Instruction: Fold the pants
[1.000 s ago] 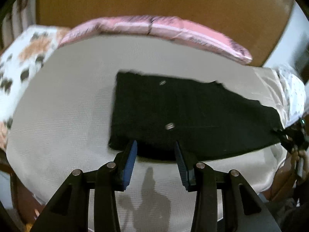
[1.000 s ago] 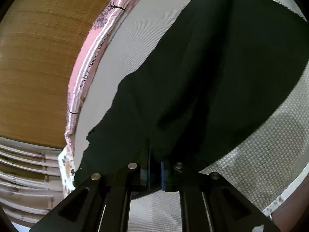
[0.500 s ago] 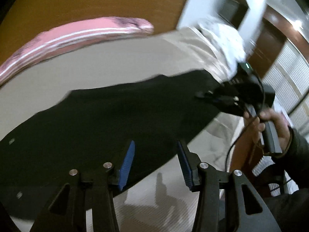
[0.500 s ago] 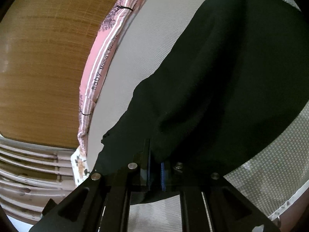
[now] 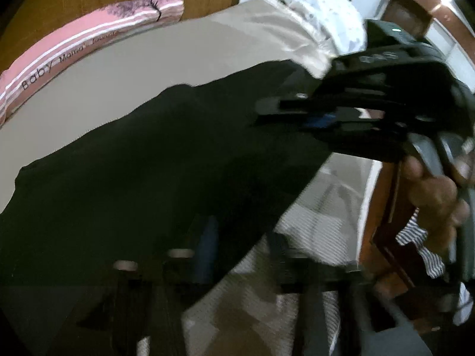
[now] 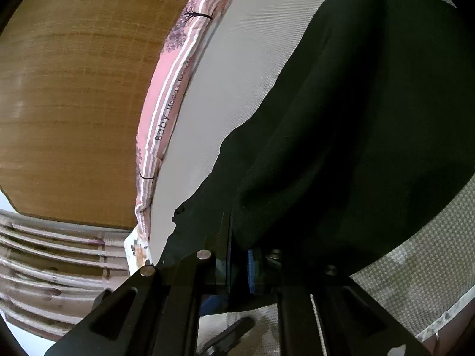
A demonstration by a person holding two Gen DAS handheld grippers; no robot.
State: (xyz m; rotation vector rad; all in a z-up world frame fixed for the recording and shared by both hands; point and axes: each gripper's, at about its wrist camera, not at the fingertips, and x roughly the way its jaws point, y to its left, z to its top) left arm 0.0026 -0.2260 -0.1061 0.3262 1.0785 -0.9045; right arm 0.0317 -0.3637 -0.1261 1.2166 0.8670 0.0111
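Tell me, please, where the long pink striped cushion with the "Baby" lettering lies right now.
The pink striped cushion lies along the far edge of the beige bed cover, against the brown wooden headboard, apart from the black pants.

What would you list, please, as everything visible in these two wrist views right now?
pants: one, black, spread on the cloth-covered surface, near edge lifted.
cover cloth: one, beige woven, under the pants.
pink blanket: one, pink with white stripes and lettering, along the far edge by the wall.
white dotted fabric: one, at the far corner.
wooden panel: one, brown, behind the blanket.
right gripper: one, black with blue pads, fingers pinching the pants' edge, jaws just easing open.
left gripper: one, black, blurred, at the pants' near edge; grip unclear.
hand: one, holding the right gripper's handle.
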